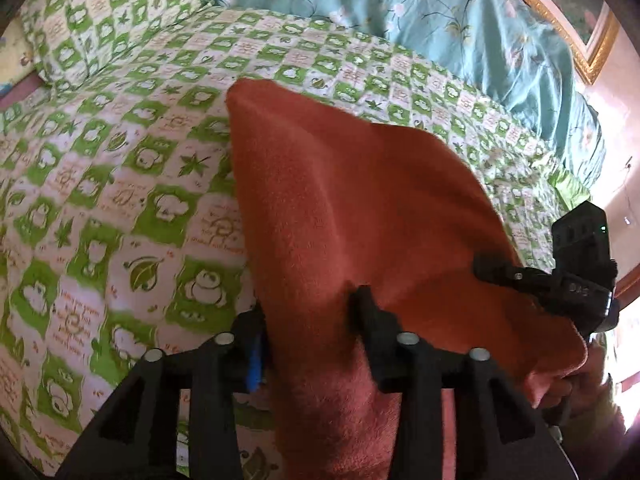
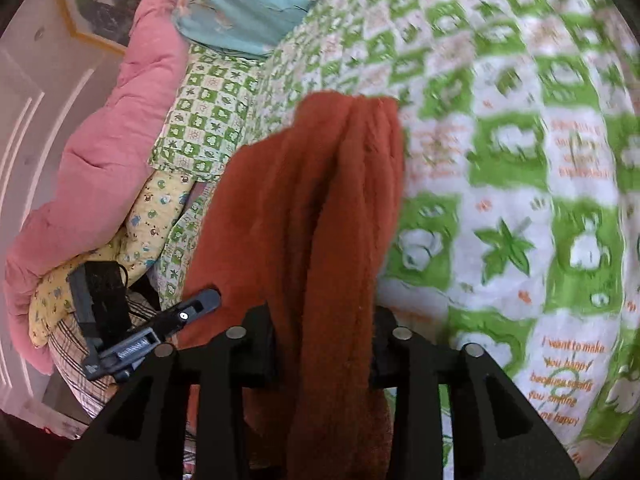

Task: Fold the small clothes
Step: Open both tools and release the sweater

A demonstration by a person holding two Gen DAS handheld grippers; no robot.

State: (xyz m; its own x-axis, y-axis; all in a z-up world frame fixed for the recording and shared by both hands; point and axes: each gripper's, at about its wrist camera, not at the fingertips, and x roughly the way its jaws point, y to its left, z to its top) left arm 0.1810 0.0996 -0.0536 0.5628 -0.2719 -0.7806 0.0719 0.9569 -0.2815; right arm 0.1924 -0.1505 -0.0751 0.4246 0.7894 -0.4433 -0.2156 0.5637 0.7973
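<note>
A rust-orange fleece cloth (image 1: pixel 340 200) is lifted over the bed, spread like a tent in the left wrist view. Its near end runs down between the fingers of my left gripper (image 1: pixel 310 312), which is shut on it. At the right, the right gripper's finger (image 1: pixel 496 270) lies against the cloth's other corner, with a hand (image 1: pixel 580 380) below it. In the right wrist view the cloth (image 2: pixel 320 184) hangs bunched in long folds and fills the gap of my right gripper (image 2: pixel 324 320), shut on it. The left gripper's finger (image 2: pixel 200 300) shows at the lower left, beside the cloth.
The bed has a green-and-white checked sheet (image 1: pixel 120 180) and a matching pillow (image 1: pixel 100 20). A teal floral blanket (image 1: pixel 440 20) lies along the far side under a gold picture frame (image 1: pixel 580 32). A pink quilt (image 2: pixel 100 140) and a yellow printed cloth (image 2: pixel 152 216) are piled by a white door (image 2: pixel 24 120).
</note>
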